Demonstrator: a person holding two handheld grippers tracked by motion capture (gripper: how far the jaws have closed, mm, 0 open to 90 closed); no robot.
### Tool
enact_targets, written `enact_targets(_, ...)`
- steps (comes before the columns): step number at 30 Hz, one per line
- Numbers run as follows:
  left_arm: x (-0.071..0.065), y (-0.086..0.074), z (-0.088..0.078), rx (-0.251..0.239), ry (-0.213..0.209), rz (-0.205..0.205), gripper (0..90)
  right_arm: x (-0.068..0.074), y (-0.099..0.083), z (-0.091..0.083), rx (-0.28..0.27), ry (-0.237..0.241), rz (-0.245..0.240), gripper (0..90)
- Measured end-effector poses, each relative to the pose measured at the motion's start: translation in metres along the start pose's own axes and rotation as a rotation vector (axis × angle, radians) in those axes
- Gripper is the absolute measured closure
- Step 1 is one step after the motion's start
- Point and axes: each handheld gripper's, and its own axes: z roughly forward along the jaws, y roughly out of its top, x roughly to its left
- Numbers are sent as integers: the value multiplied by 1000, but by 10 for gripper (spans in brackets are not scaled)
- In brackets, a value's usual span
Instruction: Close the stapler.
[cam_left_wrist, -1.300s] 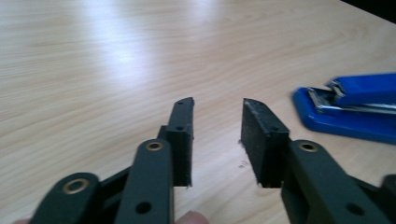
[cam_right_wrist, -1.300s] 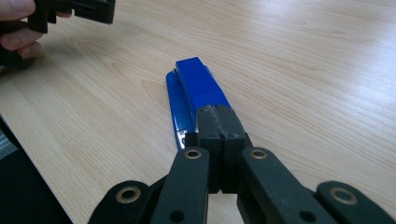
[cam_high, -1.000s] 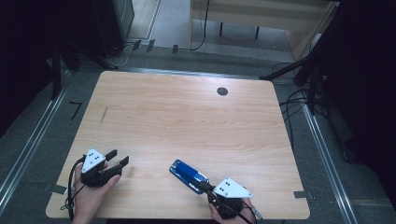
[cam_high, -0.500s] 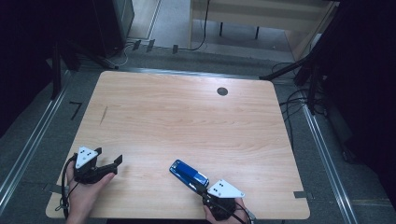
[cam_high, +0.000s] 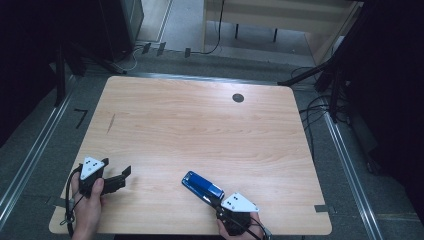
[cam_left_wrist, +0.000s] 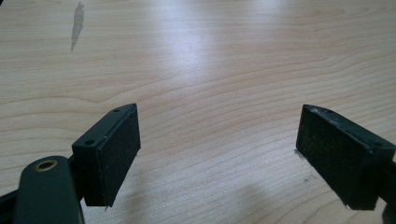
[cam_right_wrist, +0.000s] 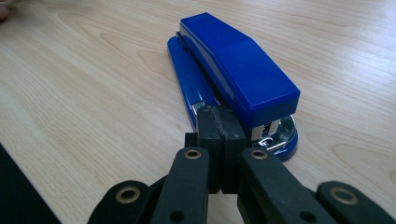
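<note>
Pale wood-grain tabletop (cam_high: 200, 125) carries one thing, a blue stapler (cam_high: 202, 185) near its front edge. Well to the stapler's left, the left gripper (cam_high: 125, 176) has just been opening; its jaws stand wide with bare wood between them. Touching the stapler's near end, the right gripper (cam_right_wrist: 220, 123) has its jaws pressed together, gripping nothing. I judge the handling barely begun: the stapler lies flat, unlifted.

Stapler (cam_high: 202, 186) on table (cam_high: 200, 130), near front edge.

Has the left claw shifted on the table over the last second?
Yes. The left claw has slid back toward the table's near-left corner, its jaws just opened, empty.
</note>
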Motion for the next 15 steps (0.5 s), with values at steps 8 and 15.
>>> enact_targets(8,0,0,0,2,-4,2,149,-11,1,2,-5,-25,17,900)
enact_targets(15,1,0,1,8,-4,-5,150,-23,3,4,-11,-41,33,900)
